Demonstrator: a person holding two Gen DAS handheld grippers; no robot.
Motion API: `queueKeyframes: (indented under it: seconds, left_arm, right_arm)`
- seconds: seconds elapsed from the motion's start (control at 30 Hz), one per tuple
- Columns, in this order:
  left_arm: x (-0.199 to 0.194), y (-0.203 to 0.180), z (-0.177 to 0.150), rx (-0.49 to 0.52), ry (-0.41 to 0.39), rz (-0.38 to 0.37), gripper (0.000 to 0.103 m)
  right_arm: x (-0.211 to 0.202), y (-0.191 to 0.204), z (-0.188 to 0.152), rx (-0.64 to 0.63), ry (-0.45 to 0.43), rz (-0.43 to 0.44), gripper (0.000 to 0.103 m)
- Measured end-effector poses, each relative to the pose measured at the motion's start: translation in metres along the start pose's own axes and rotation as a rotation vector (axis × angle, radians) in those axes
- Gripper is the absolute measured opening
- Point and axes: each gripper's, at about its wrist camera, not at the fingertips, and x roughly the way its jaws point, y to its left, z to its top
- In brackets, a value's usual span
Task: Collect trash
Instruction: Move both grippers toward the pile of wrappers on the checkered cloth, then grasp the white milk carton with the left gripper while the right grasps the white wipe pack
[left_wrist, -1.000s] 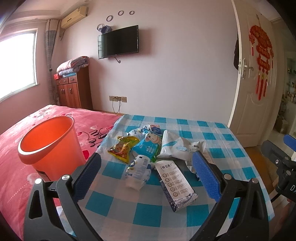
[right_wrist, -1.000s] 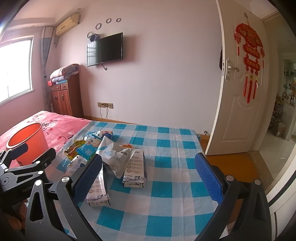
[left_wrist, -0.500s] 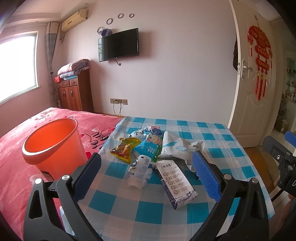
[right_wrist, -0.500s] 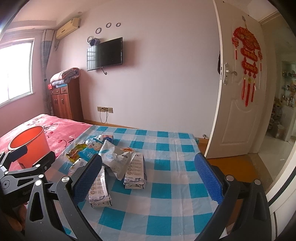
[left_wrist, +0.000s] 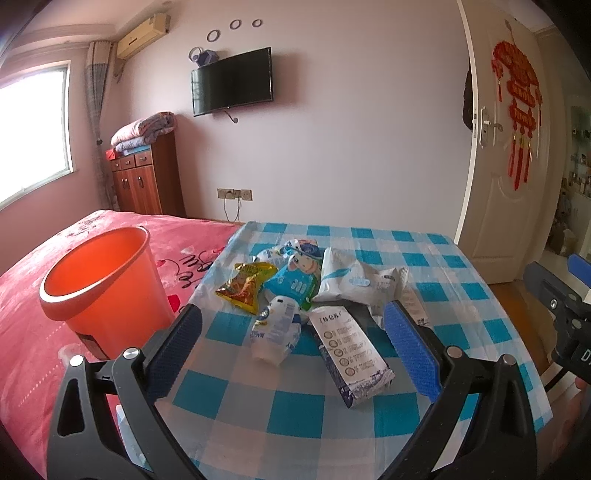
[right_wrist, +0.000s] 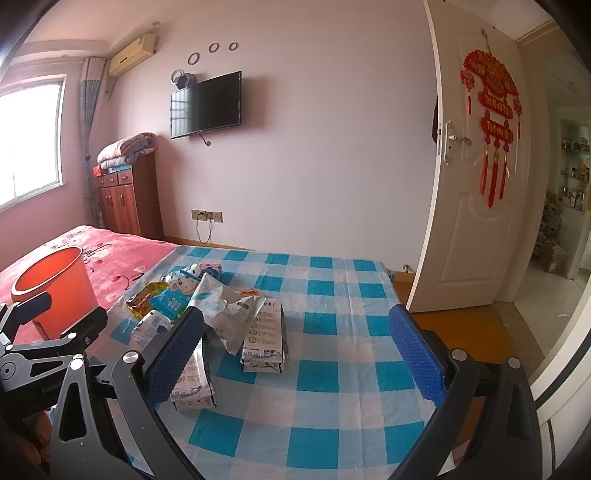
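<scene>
- My left claw (left_wrist: 291, 343) hangs spread and empty above the near edge of the bench (left_wrist: 461, 295); my right claw (right_wrist: 295, 341) is spread and empty too.
- The trash pile (left_wrist: 295, 291) sits mid-bench, wrappers overlapping, so lower ones are partly hidden.
- A long white packet (left_wrist: 349, 354) lies with its long axis running away from me, tilted slightly left.
- Only the right view shows a second long packet (right_wrist: 264, 338) clearly; my left finger (right_wrist: 177, 350) covers part of the first packet there.
- The orange bucket (left_wrist: 99, 288) stands upright on the bed (left_wrist: 22, 332), left of the bench; the right view cuts it off behind the other claw.
</scene>
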Motion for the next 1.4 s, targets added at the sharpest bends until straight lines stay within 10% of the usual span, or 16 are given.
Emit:
queueKeyframes:
  seconds: [0.77,1.4]
  left_arm:
    - [0.077,-0.013,-0.046,-0.064,0.245,-0.097,0.099]
    - [0.157,-0.047,-0.046,-0.039,0.459,-0.114,0.093]
  right_arm:
    - [0.094,-0.032,-0.065,0.174,0.272,0.247,0.099]
    - [0.157,-0.011,-0.012,0.052,0.349,0.387,0.098]
